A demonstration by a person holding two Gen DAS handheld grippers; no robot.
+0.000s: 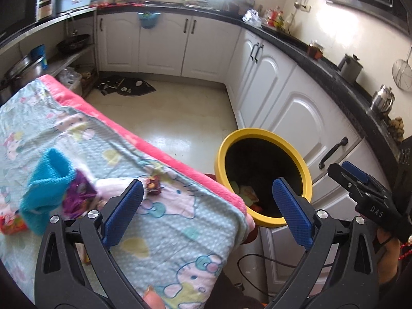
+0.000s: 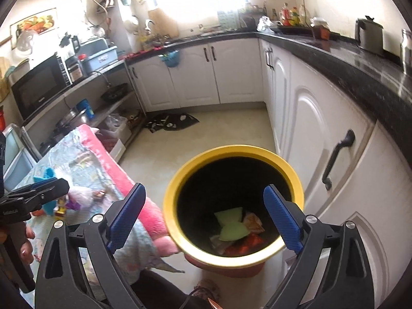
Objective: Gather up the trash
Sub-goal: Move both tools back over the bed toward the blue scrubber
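A yellow-rimmed bin [image 1: 257, 131] [image 2: 231, 152] stands on the floor beside the table; inside lie green scraps [image 2: 231, 229] and orange and red wrappers. My left gripper [image 1: 208, 184] is open and empty above the table's edge, next to the bin. My right gripper [image 2: 204, 188] hangs open and empty over the bin's mouth. On the patterned tablecloth [image 1: 167, 231] lie a purple wrapper [image 1: 78, 195], a small brown-red wrapper [image 1: 153, 185], a red-orange packet [image 1: 11, 222] and a blue cloth item [image 1: 46, 182].
White cabinets [image 1: 291, 118] with black handles run close behind and right of the bin under a dark countertop [image 2: 347, 59]. A black mat [image 1: 126, 87] lies on the floor. A shelf rack [image 2: 85, 118] with pots and a microwave stands left of the table.
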